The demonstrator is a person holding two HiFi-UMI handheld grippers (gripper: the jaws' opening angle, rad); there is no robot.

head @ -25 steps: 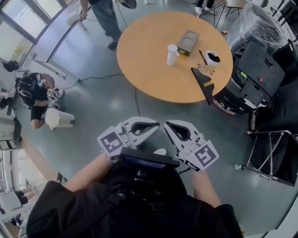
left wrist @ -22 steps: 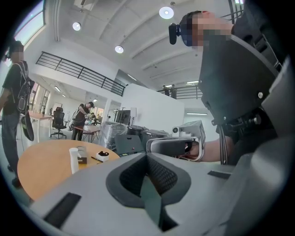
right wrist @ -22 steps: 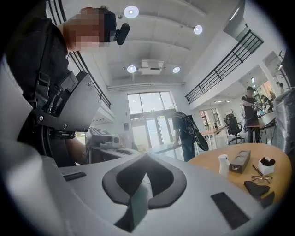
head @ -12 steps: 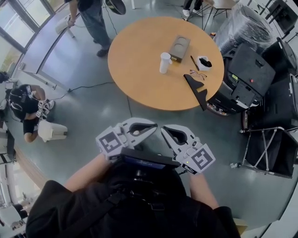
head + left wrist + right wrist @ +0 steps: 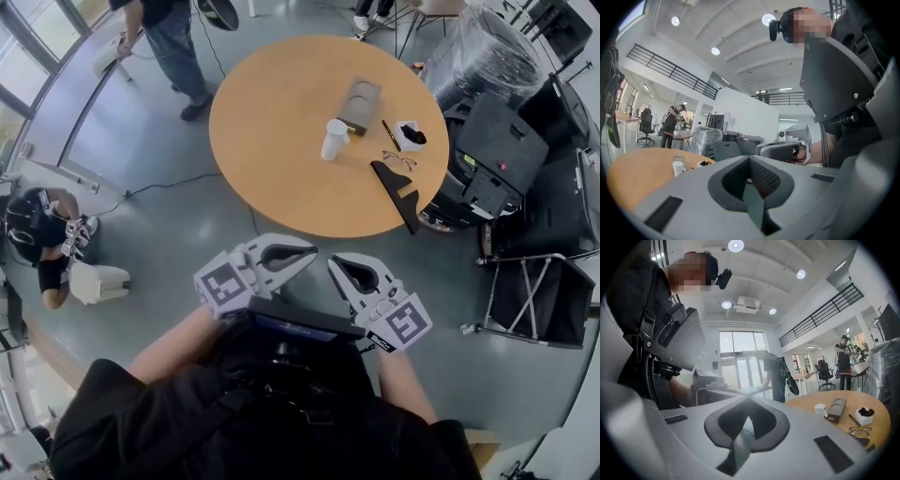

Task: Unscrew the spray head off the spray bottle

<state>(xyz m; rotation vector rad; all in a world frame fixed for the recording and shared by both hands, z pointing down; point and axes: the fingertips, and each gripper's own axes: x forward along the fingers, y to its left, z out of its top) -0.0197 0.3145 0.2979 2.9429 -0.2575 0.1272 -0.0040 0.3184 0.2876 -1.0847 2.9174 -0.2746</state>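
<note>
A: Tongs state?

B: Left tongs (image 5: 312,251) and right tongs (image 5: 333,265) are both pinched together with nothing between them. They're held close to the chest, tips near each other. Looks like a carry pose, so I'd say the task hasn't started.

A: Spray bottle?

B: Can't confirm it. A white container (image 5: 335,139) stands upright on the round table (image 5: 272,141), well apart from the tongs. It's too small to tell whether it has a spray head.

A: Hidden?

B: The hands, mostly, under the chest rig.
</note>
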